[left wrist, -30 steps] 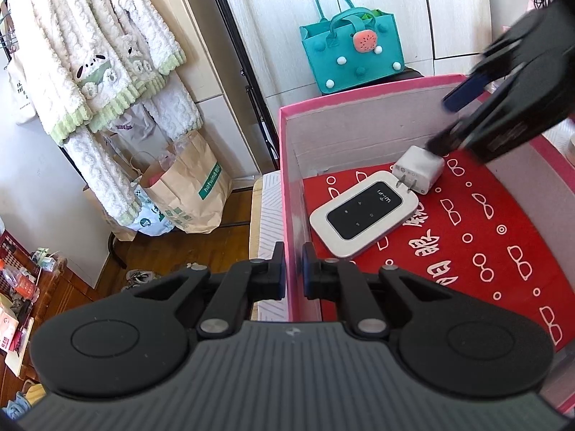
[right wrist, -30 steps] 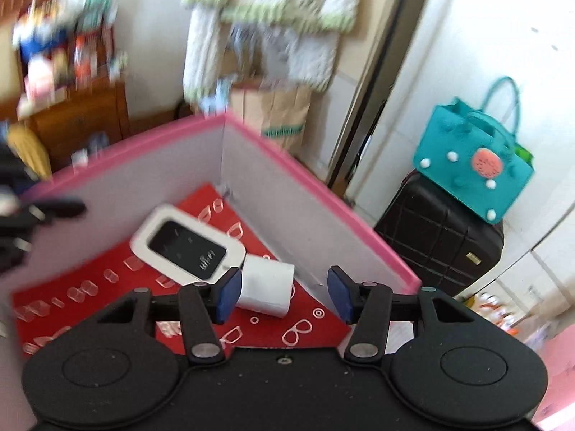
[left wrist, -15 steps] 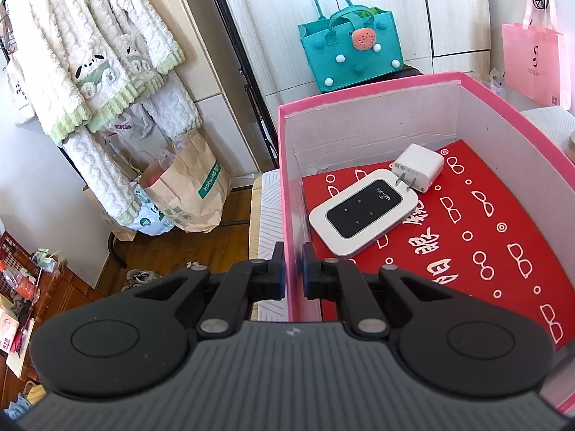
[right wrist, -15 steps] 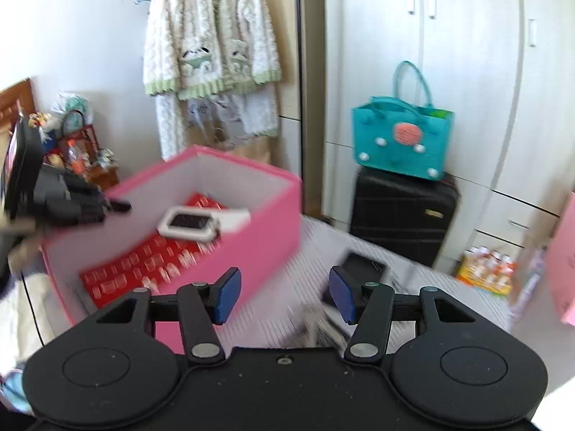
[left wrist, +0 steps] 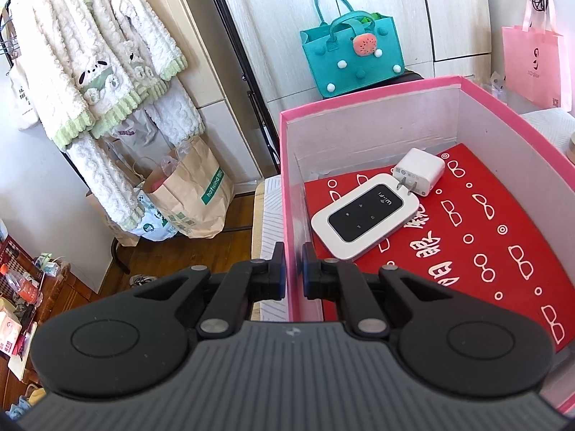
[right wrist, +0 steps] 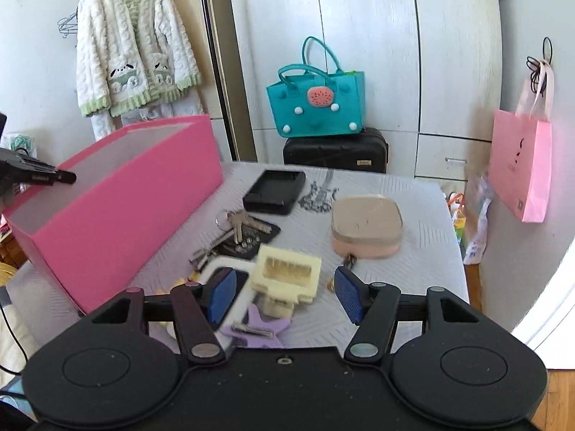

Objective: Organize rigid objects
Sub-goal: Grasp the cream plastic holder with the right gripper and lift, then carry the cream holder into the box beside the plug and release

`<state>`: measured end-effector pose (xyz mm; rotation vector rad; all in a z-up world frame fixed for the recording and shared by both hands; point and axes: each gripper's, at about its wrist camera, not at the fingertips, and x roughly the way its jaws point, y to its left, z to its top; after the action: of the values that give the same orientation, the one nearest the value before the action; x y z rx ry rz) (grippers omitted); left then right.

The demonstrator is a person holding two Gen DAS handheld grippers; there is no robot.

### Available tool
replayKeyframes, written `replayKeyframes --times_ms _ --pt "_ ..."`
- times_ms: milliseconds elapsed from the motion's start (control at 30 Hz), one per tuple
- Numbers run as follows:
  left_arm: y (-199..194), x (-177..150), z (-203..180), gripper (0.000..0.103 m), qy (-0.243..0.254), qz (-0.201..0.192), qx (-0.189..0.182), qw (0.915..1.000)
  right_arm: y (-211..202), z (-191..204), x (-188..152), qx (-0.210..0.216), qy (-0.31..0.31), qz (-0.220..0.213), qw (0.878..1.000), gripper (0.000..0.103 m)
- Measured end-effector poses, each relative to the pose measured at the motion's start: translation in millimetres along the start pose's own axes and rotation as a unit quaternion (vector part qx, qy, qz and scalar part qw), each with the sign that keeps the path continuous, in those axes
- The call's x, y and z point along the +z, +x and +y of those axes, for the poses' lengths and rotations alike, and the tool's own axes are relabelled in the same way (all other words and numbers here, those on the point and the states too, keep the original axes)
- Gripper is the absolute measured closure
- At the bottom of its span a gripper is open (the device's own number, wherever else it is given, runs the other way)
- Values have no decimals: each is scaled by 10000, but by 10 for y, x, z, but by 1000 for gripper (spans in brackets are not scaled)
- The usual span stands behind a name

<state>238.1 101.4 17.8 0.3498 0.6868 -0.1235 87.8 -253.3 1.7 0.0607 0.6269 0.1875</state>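
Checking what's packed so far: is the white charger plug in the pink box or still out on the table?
In. The white charger plug lies on the red liner inside the pink box, its prongs touching the wifi router.

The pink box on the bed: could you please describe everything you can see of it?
The pink box is an open-topped rectangular carton that looks like cardboard, pink outside, pale grey-white inside, with a red floor printed with white glasses shapes. It stands upright on the striped bed cover. Inside lie a white pocket Wi-Fi router and a white charger plug, touching. The left gripper is shut on its near wall.
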Motion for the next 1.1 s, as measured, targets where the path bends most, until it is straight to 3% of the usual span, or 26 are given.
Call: replayKeyframes --times_ms 167,400,533,600,700,900,967,1100 --pt "-15 13 -46 94 172 17 88 9998 126 18 -33 166 113 14 9998 37" --pt "-29 10 -12 94 156 -58 88 9998 478 80 22 -292 233 419 9984 37" --pt "-32 15 -38 94 401 -65 157 9991 647 26 36 -275 507 455 9973 37" --pt "-41 18 -68 94 591 -96 168 9981 663 24 45 -278 623 401 9969 45" --pt "-64 14 -18 94 688 -95 64 9976 609 57 78 -370 642 206 9970 45" --pt "-180 26 198 94 82 265 -395 9988 404 274 292 -472 246 -95 9985 45" --pt "-178 21 236 95 -129 533 -512 9972 319 411 393 -373 60 -222 9990 45" --pt "-225 -15 210 96 -123 512 -474 9975 179 735 643 160 -366 -506 9979 45"
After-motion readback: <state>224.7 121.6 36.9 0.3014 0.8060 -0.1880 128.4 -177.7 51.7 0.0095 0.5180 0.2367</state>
